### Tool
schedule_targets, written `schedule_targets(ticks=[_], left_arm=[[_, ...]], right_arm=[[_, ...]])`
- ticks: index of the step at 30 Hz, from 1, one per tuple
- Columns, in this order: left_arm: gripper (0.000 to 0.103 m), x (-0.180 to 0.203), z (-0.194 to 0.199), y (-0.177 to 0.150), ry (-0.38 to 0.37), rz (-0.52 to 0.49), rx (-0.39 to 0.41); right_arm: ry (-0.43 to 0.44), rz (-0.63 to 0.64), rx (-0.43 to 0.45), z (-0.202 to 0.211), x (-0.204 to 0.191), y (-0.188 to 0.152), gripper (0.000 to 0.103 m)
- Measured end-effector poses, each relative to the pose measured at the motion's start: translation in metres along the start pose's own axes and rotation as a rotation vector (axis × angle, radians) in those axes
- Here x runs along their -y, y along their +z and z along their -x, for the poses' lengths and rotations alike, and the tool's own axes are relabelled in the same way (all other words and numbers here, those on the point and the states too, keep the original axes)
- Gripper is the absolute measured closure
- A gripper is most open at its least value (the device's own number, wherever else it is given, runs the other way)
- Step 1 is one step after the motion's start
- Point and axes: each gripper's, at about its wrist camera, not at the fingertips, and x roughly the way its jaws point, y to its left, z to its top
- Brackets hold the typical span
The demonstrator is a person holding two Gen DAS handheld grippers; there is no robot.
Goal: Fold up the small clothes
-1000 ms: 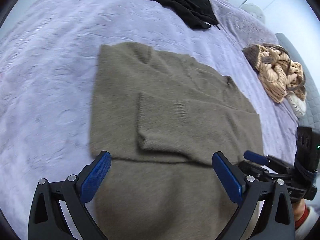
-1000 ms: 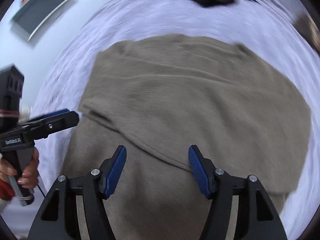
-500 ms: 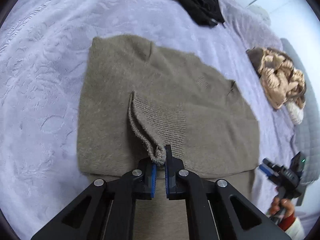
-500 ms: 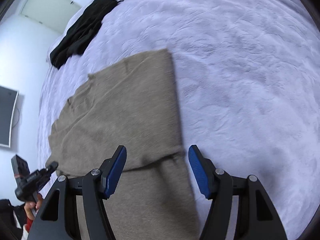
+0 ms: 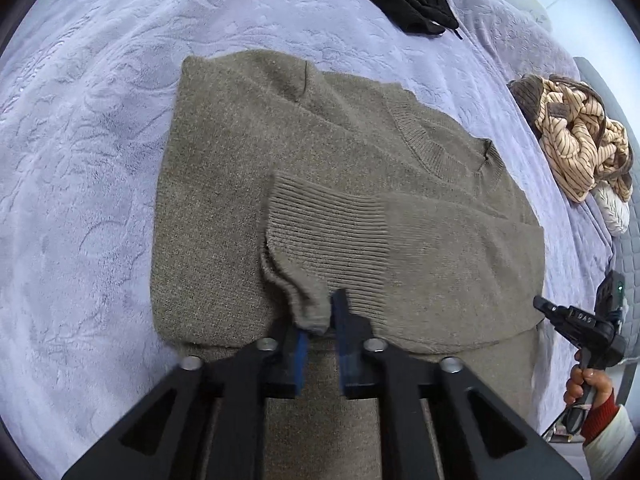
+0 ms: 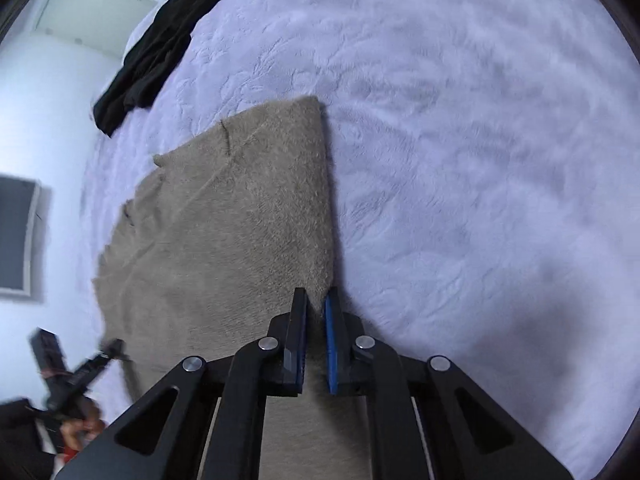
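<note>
Now both tongs have gone from wide open to pinching the brown sweater (image 5: pixel 360 184), which lies flat on the lilac blanket (image 5: pixel 80 160). The left tongs (image 5: pixel 320 328) have the ribbed cuff (image 5: pixel 312 312) of the folded-in sleeve bunched between the pads, though the jaws are easing open again. The right tongs (image 6: pixel 316 320) have swung out to the sweater's side edge (image 6: pixel 326 280) and closed on it right at their tips. With a grip on each side, the next fold looks ready to start. Far ahead of both lies a black garment (image 6: pixel 156 52); a striped one (image 5: pixel 576 136) sits off to the left tongs' right.
</note>
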Motion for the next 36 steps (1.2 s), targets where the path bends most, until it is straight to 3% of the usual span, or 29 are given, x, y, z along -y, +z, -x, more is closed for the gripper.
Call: schedule_targets(ticks=[6,8,9,11,12,19,21,24,28,36], left_arm=[[0.084,0.011,0.002,0.002,0.059,-0.038,-0.006],[0.079,0.011,0.005,0.001,0.075,-0.051,-0.006],[0.069,0.012,0.008,-0.001,0.084,-0.056,0.000],[0.015,0.014,0.015,-0.003,0.122,-0.065,0.035],[0.013,0.016,0.019,-0.004,0.151,-0.073,0.062],[0.013,0.022,0.011,-0.002,0.178,-0.094,0.041],[0.013,0.025,0.004,-0.001,0.217,-0.104,0.041],[0.013,0.023,-0.017,-0.004,0.282,-0.129,0.016],[0.013,0.024,-0.016,-0.005,0.278,-0.149,0.022],[0.013,0.018,-0.007,-0.015,0.258,-0.175,-0.003]], right_arm=[[0.089,-0.103,0.018,0.009,0.014,-0.006,0.092],[0.178,-0.158,0.020,0.023,0.018,-0.014,0.087],[0.235,-0.187,0.029,0.028,0.020,-0.019,0.086],[0.323,-0.233,0.016,0.031,0.024,-0.030,0.086],[0.340,-0.247,0.003,0.029,0.024,-0.034,0.086],[0.374,-0.380,0.019,0.003,0.038,-0.043,0.086],[0.367,-0.349,0.054,0.009,0.032,-0.042,0.090],[0.284,-0.296,0.053,0.009,0.034,-0.043,0.092],[0.293,-0.296,0.024,0.002,0.045,-0.047,0.094],[0.232,-0.253,0.003,0.017,0.034,-0.048,0.087]])
